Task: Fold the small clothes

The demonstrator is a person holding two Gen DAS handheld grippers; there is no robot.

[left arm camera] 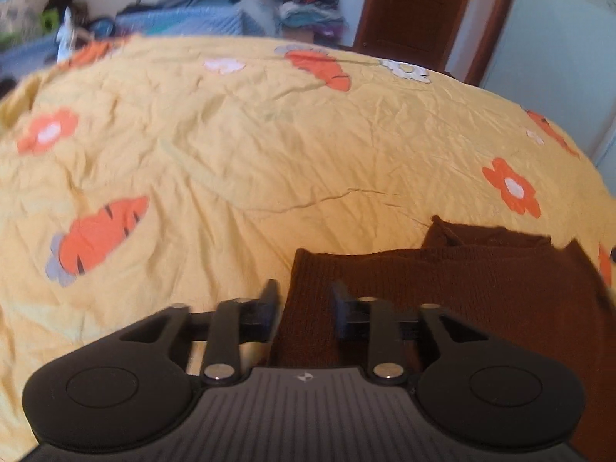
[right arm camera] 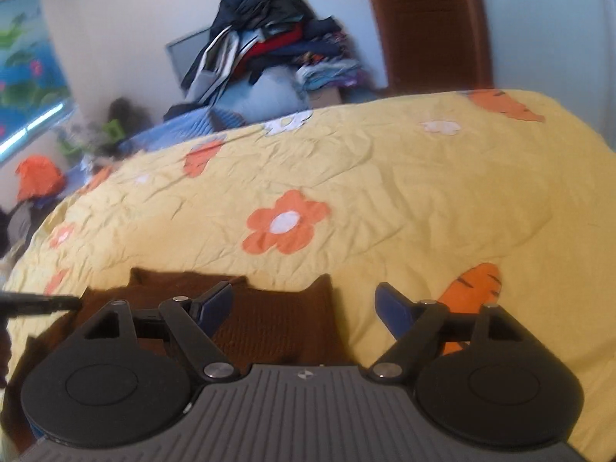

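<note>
Garment: dark brown ribbed knit garment (left arm camera: 462, 288), partly folded, layers overlapping, near edge of the yellow carrot-and-flower bedspread (left arm camera: 269, 146).
Left gripper (left arm camera: 304, 300): half open, straddling the garment's left edge, not clamped.
Right gripper (right arm camera: 304, 304): wide open, empty, over the garment's right corner.
Progress: folds begun; more likely left.

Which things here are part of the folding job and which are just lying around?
Part of the job:
brown knit garment
left gripper
right gripper
yellow bedspread, the work surface

Just lying about:
heap of clothes
orange item
brown door
</note>
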